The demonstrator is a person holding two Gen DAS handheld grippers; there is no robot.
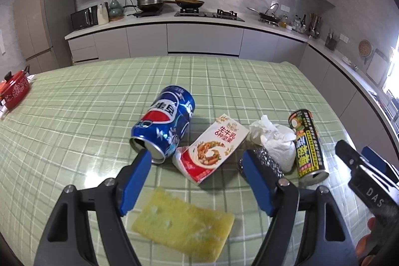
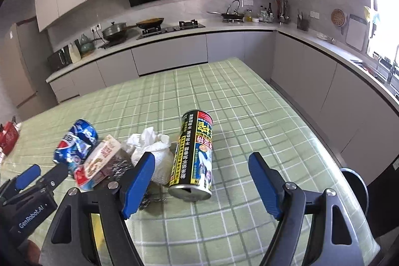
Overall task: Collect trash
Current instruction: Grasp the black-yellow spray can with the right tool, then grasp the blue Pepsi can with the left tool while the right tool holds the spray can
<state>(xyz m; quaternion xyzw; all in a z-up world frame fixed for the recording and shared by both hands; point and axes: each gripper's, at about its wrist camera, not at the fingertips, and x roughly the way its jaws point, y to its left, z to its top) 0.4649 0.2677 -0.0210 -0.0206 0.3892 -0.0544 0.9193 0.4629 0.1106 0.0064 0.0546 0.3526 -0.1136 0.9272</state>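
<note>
- Table: green checked cloth, carrying a loose cluster of trash near its front edge.
- Blue cola can: on its side, dented, mouth toward the camera, just beside the left gripper's left finger.
- Snack wrapper: flat, between the blue cola can and a crumpled white tissue.
- Foil scrap: partly hidden behind the left gripper's right finger.
- Black drink can: on its side, touching the tissue, lying between the right gripper's fingers but ahead of them.
- Yellow sponge sheet: flat, nearest the front edge.
- Left gripper: jaws spread wide, holding nothing.
- Right gripper: jaws spread wide, holding nothing.
- Risks, judged: either can may roll away if a finger nudges it before closing; the dented can may slip out of a pinch; the closely packed tissue or foil may be dragged along with a neighbour.
</note>
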